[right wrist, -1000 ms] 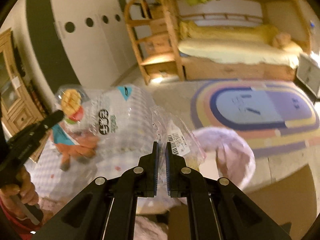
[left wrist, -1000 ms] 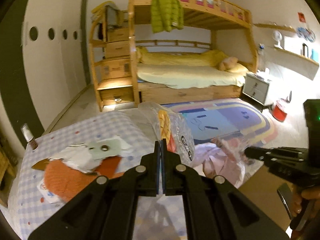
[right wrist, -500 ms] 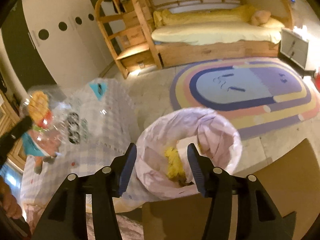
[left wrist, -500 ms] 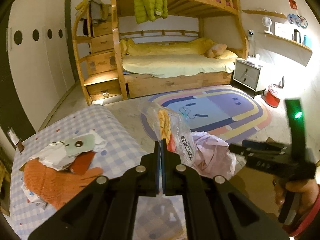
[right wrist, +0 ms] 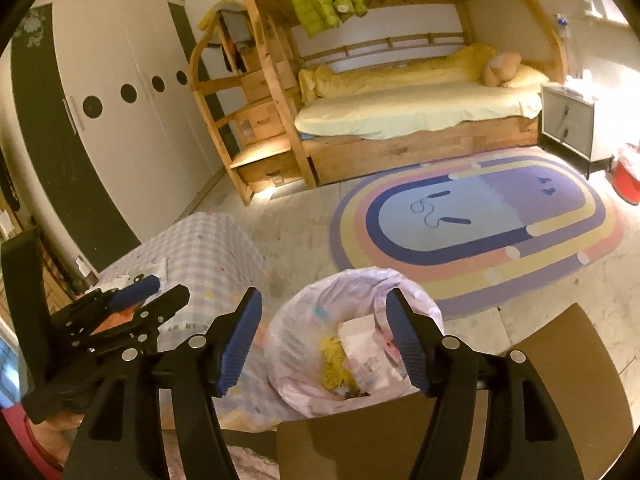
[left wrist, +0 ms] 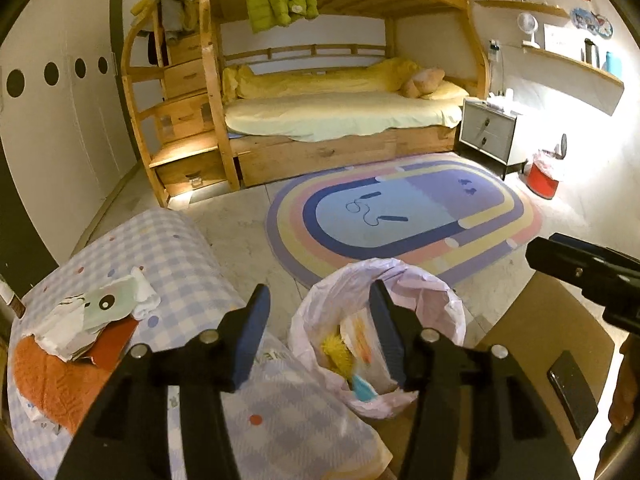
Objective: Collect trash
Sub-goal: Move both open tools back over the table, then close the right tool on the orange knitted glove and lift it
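Dropping done, more trash waiting on the tabletop

Hovering over the bin bag (left wrist: pixel 420 292), your left gripper (left wrist: pixel 320 332) has just been opening its jaws; they stand about half apart with nothing between the pads. Your right gripper (right wrist: pixel 326 340) has also just been opening, its jaws are spread wide, and they too are empty. Seen from either wrist, the pale pink bag sits on the floor just beside the checked tabletop (left wrist: pixel 176 248), its mouth gaping upward. Inside it you can see a yellow fuzzy scrap (right wrist: pixel 334 364) and a flat white wrapper (right wrist: pixel 368 356); a blurred orange and teal packet (left wrist: pixel 360 360) appears to be falling or settling among them, though the blur keeps me from saying which.

By my reading the release step is finished and you are between pieces. What remains lies at the tabletop's far left end: a heap of torn white and pale green paper (left wrist: pixel 96 312) resting on a red sheet (left wrist: pixel 116 340), with an orange cloth (left wrist: pixel 52 376) under and beside them. Whether the cloth counts as trash I cannot tell.

Your next move calls for swinging the left gripper back across to that heap and coming down on the paper's raised crumpled edge, since flat sheets give jaws little to bite. Keep the right gripper clear of the bag's rim so it stays open.
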`<action>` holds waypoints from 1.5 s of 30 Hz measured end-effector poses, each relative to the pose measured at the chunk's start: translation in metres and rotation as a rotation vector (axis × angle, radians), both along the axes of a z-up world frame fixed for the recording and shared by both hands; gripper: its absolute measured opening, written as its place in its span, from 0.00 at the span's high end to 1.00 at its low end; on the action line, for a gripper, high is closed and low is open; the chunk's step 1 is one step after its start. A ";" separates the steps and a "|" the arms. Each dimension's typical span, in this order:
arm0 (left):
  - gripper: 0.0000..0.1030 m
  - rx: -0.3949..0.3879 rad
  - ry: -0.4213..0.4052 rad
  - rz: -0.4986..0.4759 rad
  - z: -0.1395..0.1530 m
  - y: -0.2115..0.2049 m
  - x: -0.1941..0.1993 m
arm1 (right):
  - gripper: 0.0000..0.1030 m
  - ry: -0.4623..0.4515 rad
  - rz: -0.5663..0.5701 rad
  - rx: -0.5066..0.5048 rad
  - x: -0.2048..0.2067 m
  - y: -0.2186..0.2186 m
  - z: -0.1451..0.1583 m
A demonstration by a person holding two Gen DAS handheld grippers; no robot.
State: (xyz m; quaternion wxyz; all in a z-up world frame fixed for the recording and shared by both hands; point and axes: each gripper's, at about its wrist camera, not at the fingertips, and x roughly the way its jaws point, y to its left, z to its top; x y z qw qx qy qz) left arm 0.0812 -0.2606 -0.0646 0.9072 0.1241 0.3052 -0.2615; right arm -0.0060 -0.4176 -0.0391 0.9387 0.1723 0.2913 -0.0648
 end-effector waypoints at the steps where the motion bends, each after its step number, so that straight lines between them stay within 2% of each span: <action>1: 0.51 -0.001 0.001 0.009 0.001 0.006 -0.001 | 0.36 -0.003 0.003 -0.003 -0.001 0.001 0.002; 10: 0.51 -0.047 -0.018 0.120 0.017 0.069 -0.016 | 0.36 -0.031 0.060 -0.018 -0.002 0.029 0.022; 16: 0.51 -0.079 -0.025 0.160 0.029 0.104 -0.027 | 0.36 -0.040 0.144 -0.047 0.000 0.069 0.036; 20: 0.47 -0.084 -0.033 0.193 0.034 0.128 -0.033 | 0.36 -0.029 0.205 -0.077 0.005 0.101 0.039; 26: 0.46 -0.070 -0.042 0.285 0.033 0.177 -0.041 | 0.37 -0.001 0.309 -0.116 0.020 0.148 0.034; 36: 0.42 -0.085 -0.014 0.500 0.022 0.265 -0.040 | 0.37 0.036 0.441 -0.152 0.056 0.211 0.021; 45: 0.37 -0.110 0.003 0.612 0.019 0.311 -0.021 | 0.37 0.067 0.516 -0.189 0.104 0.250 0.010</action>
